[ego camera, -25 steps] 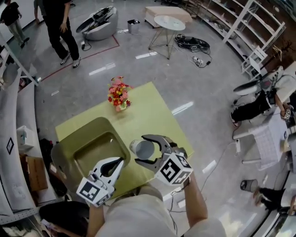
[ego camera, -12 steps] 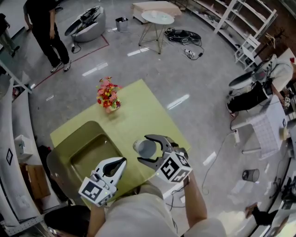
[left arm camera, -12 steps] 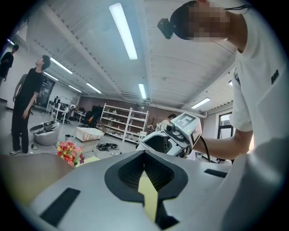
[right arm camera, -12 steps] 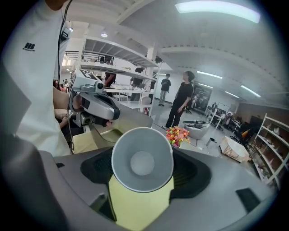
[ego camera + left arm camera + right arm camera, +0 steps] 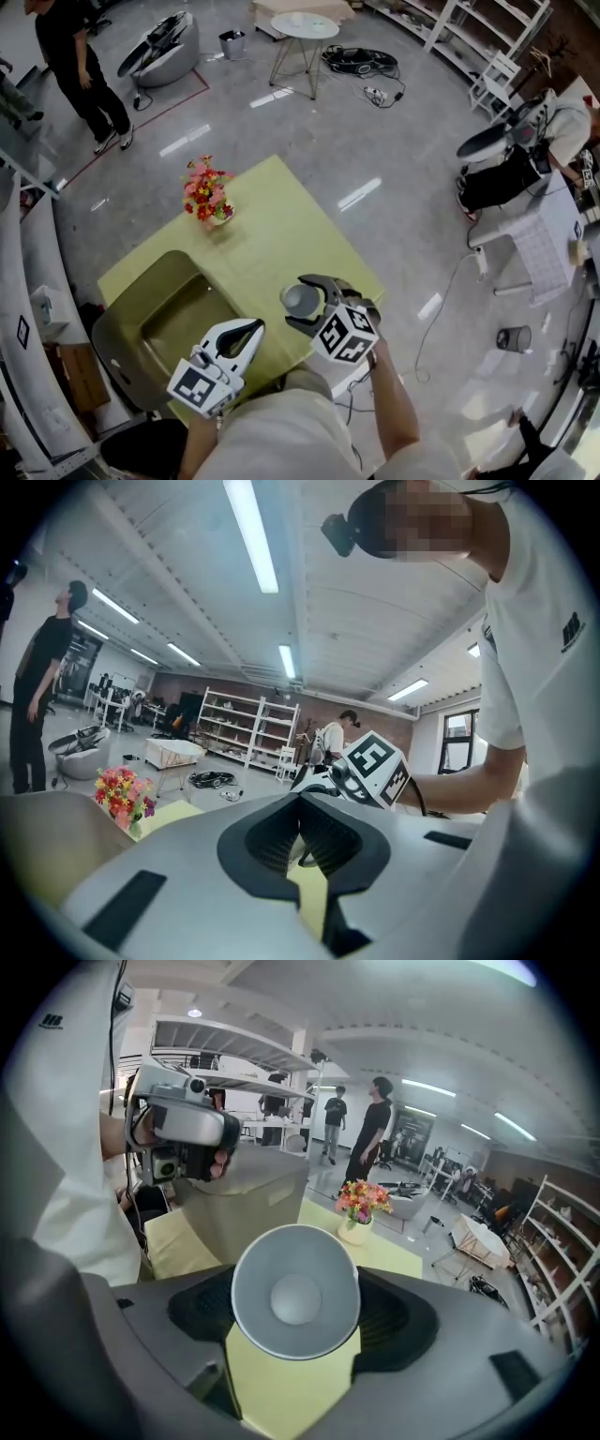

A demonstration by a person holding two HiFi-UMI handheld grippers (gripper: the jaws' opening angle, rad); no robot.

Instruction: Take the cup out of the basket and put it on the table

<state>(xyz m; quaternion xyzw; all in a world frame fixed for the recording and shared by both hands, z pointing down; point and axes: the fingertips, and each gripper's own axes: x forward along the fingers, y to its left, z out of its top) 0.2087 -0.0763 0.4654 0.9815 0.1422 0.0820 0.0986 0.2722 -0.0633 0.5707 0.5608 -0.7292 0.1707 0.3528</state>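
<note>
At the far left stood the green basket [image 5: 117, 323], on the left end of the yellow table [image 5: 272, 216]. No cup showed inside it. Behind it, near the far edge of the table, was a small pot of bright flowers [image 5: 206, 190].

Next came the left gripper [image 5: 253, 328], beside the near corner of the basket. Its claw was pressed together and had nothing in it. It had no job in this step, so it was best kept there, out of the way.

To the right of it was the grey cup [image 5: 299, 300]. It was already out of the basket, over bare table close to the near edge. The right gripper [image 5: 302, 304] was pinching it, with one jaw on each side. The cup looked tipped, because its round end faced back along the jaws. I could not tell if it was touching the table.

The step in hand looked like setting the cup down. To do it well, the right hand needed to turn the cup until its bottom faced the table. It needed to go down slowly, a little way in from the edge and clear of the basket. The claw should open only once the cup stood flat, then lift straight away so it did not knock the cup over.
</note>
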